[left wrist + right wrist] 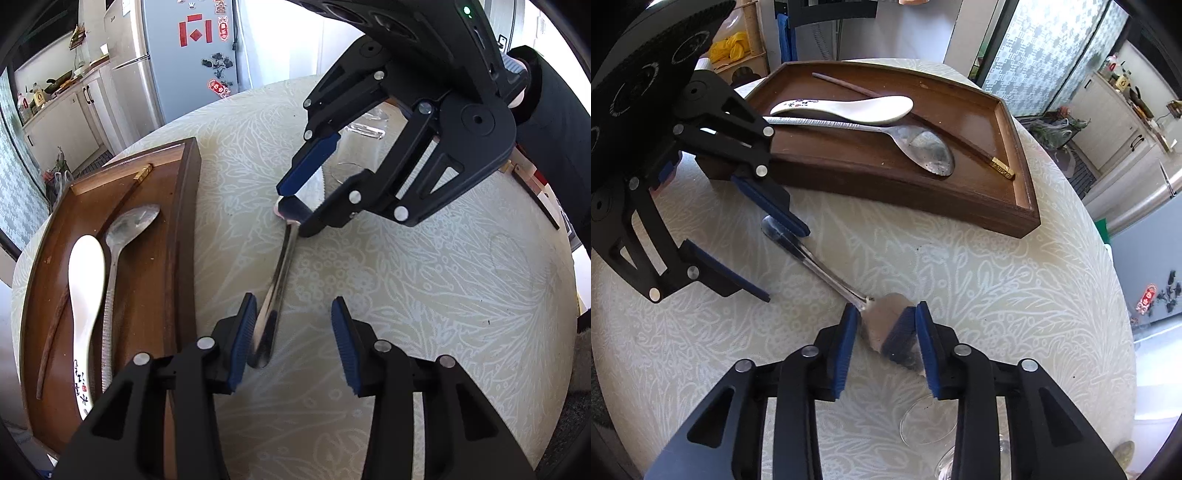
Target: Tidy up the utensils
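I'm holding the left gripper (293,334) wide open around the steel spoon's (275,291) handle | right gripper (884,349) pinching its bowl | wooden tray (923,192) sitting beside.

- The steel spoon's (827,273) bowl is partly covered by the right tongs (884,341); whether the pads actually press it cannot be told.
- Its handle end is partly hidden behind the left tongs' finger (772,205).
- The drinking glass (923,421) is cut off by the picture's bottom edge.
- The white ceramic spoon's (86,291) handle end disappears under the left tongs (293,338).
- The writing on that handle is too small to read.
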Demonstrator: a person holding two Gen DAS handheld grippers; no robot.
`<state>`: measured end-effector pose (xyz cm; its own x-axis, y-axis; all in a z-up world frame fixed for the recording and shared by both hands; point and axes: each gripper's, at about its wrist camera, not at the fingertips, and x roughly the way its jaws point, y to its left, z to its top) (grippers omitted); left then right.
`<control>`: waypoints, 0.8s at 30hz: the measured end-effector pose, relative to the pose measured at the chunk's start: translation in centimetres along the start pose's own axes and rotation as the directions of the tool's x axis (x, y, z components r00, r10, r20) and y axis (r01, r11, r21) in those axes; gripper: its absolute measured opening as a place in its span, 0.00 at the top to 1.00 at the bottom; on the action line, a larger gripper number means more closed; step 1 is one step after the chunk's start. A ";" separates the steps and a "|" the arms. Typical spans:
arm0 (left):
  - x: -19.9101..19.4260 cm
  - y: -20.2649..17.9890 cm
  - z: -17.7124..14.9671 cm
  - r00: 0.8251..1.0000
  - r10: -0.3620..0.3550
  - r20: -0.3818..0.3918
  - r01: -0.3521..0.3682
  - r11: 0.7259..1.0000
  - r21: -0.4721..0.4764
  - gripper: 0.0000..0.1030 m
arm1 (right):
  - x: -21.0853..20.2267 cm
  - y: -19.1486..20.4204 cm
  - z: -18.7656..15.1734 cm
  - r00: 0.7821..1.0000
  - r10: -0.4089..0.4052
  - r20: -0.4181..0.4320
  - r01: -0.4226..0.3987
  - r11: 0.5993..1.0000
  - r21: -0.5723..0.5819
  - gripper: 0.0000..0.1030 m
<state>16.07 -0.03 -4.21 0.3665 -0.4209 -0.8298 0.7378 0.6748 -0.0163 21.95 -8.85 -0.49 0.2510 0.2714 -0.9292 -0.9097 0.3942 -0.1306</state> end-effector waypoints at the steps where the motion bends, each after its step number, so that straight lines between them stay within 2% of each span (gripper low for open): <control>1: 0.0 0.0 0.0 1.000 -0.001 0.000 0.001 1.000 0.000 0.57 | 0.0 0.0 0.0 1.000 -0.003 0.002 0.003 1.000 0.000 0.70; 2: 0.0 0.1 0.0 1.000 0.000 0.000 0.000 1.000 0.000 0.60 | 0.0 0.0 0.1 1.000 -0.009 0.003 0.009 1.000 -0.002 0.70; 3: 0.0 0.2 0.1 1.000 0.002 0.001 -0.002 1.000 -0.001 0.70 | 0.2 -0.1 0.4 1.000 -0.021 0.007 0.021 1.000 -0.004 0.74; 6: 0.0 0.7 0.1 1.000 0.000 0.005 0.000 1.000 -0.014 0.86 | 0.1 -0.3 0.3 1.000 -0.025 0.008 0.025 1.000 -0.007 0.78; 8: 0.0 0.9 0.2 1.000 -0.007 0.003 0.008 1.000 -0.019 0.89 | 0.0 -0.3 0.3 1.000 -0.021 0.013 0.021 1.000 -0.007 0.79; 10: 0.1 0.9 0.3 1.000 -0.007 0.002 0.007 1.000 -0.015 0.89 | -0.3 -0.2 0.3 0.999 -0.018 0.029 0.018 1.000 -0.006 0.87; 12: 0.1 0.6 0.4 1.000 0.003 0.000 -0.003 1.000 -0.005 0.89 | -0.6 -0.3 0.4 0.999 -0.021 0.045 0.021 1.000 -0.005 0.91; 15: 0.1 0.5 0.3 1.000 0.003 0.001 -0.003 1.000 -0.004 0.89 | -0.6 -0.2 0.5 0.998 -0.030 0.047 0.030 1.000 -0.006 0.92; 19: 0.1 0.3 0.3 1.000 0.005 0.001 -0.005 1.000 0.003 0.89 | -0.5 0.0 0.7 0.998 -0.040 0.042 0.041 0.999 -0.015 0.92; 22: 0.1 0.3 0.3 1.000 0.003 -0.002 -0.003 1.000 -0.002 0.89 | -0.4 0.7 0.7 0.995 -0.090 0.038 0.092 0.994 -0.059 0.91; 23: 0.1 0.4 0.4 1.000 -0.003 -0.002 0.003 1.000 -0.008 0.90 | -0.4 1.1 0.7 0.993 -0.112 0.039 0.115 0.990 -0.083 0.90; 24: 0.1 0.6 0.4 1.000 -0.010 0.000 0.010 1.000 -0.016 0.90 | -0.5 1.3 0.6 0.991 -0.127 0.042 0.130 0.988 -0.087 0.84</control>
<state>16.76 0.08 -4.06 0.3588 -0.4279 -0.8295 0.7325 0.6800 -0.0339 20.90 -7.93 -0.02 0.3778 0.2556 -0.8899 -0.8946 0.3483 -0.2798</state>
